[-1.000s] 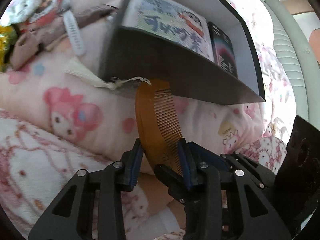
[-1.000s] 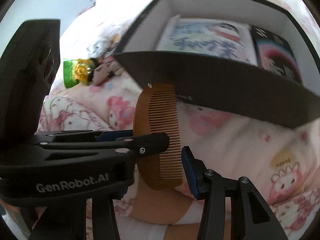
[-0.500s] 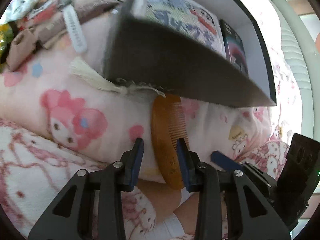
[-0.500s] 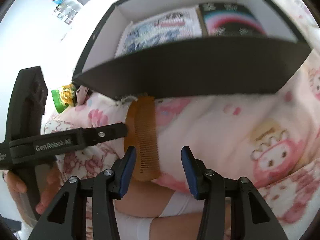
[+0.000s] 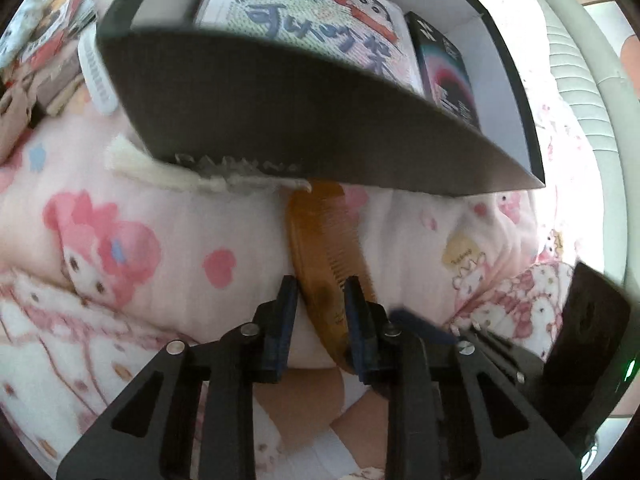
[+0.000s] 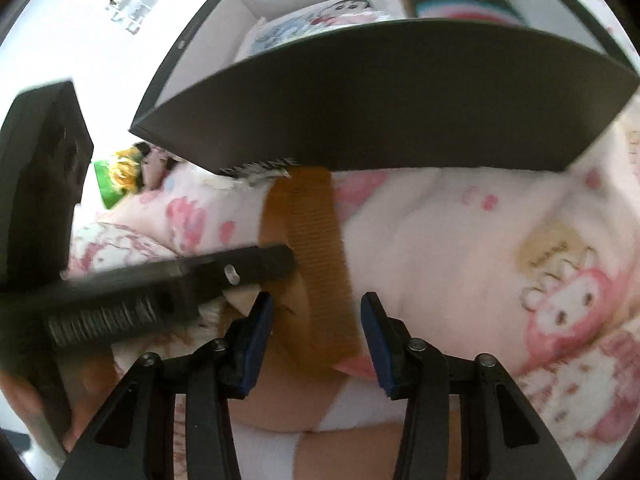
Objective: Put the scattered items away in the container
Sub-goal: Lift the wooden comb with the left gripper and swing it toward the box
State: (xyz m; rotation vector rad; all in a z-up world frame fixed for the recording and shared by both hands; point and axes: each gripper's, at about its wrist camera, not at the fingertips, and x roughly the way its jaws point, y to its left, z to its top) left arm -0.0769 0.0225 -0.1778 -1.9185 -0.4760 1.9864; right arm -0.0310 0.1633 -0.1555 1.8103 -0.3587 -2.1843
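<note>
A brown wooden comb (image 5: 324,256) with a cream tassel (image 5: 160,168) lies on the pink cartoon blanket, its far end against the dark box's (image 5: 304,120) near wall. My left gripper (image 5: 320,300) is shut on the comb's near end. The comb shows in the right wrist view (image 6: 316,256) too, between the jaws of my right gripper (image 6: 316,320), which stands open around it without touching. The left gripper's finger (image 6: 256,266) reaches the comb from the left. The box (image 6: 384,96) holds a cartoon-print packet (image 5: 320,28) and a dark packet (image 5: 448,68).
Loose items lie left of the box: a white ribbed object (image 5: 98,76), a green and gold item (image 6: 116,176) and snack packets (image 5: 40,40). A grey-green sofa edge (image 5: 576,52) runs along the right. The person's leg (image 6: 320,412) lies below the grippers.
The left gripper closed on the comb's near end. The right gripper, which had let go of the comb and opened, now stands around its near end. The box looms closer in both views.
</note>
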